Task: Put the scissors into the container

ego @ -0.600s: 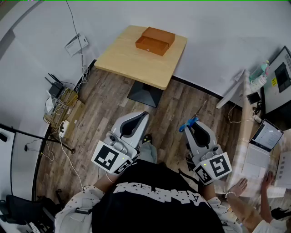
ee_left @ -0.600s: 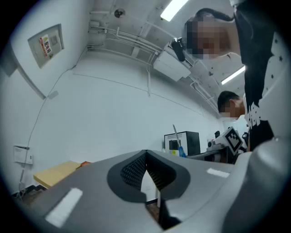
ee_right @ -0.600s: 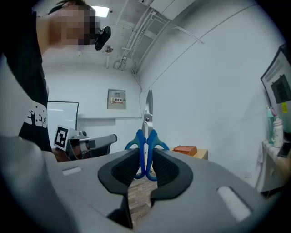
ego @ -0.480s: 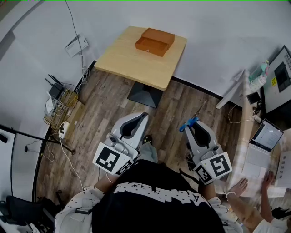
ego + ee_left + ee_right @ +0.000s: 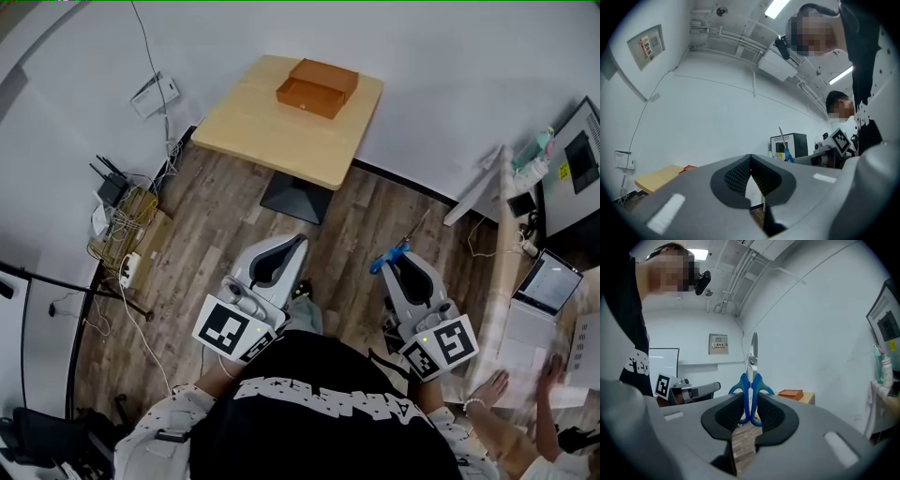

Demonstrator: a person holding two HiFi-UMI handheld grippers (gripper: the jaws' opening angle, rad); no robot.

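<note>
Blue-handled scissors (image 5: 751,385) stand blades-up between the jaws of my right gripper (image 5: 751,414), which is shut on their handles. In the head view the scissors (image 5: 387,257) stick out ahead of the right gripper (image 5: 398,263), over the wooden floor. The container, an orange-brown open box (image 5: 316,88) with its lid beside it, sits on a light wooden table (image 5: 272,131) well ahead of both grippers. My left gripper (image 5: 286,249) is shut with nothing in it; its jaws meet in the left gripper view (image 5: 751,177). The box (image 5: 791,394) also shows small in the right gripper view.
The table stands against a white wall on a dark base (image 5: 298,195). Cables and a router (image 5: 117,192) clutter the floor at left. A desk with a laptop (image 5: 544,286), papers and another person's hands (image 5: 494,384) lies at right.
The view has shifted slightly; both grippers keep almost the same pose, with the scissors still held in the right one.
</note>
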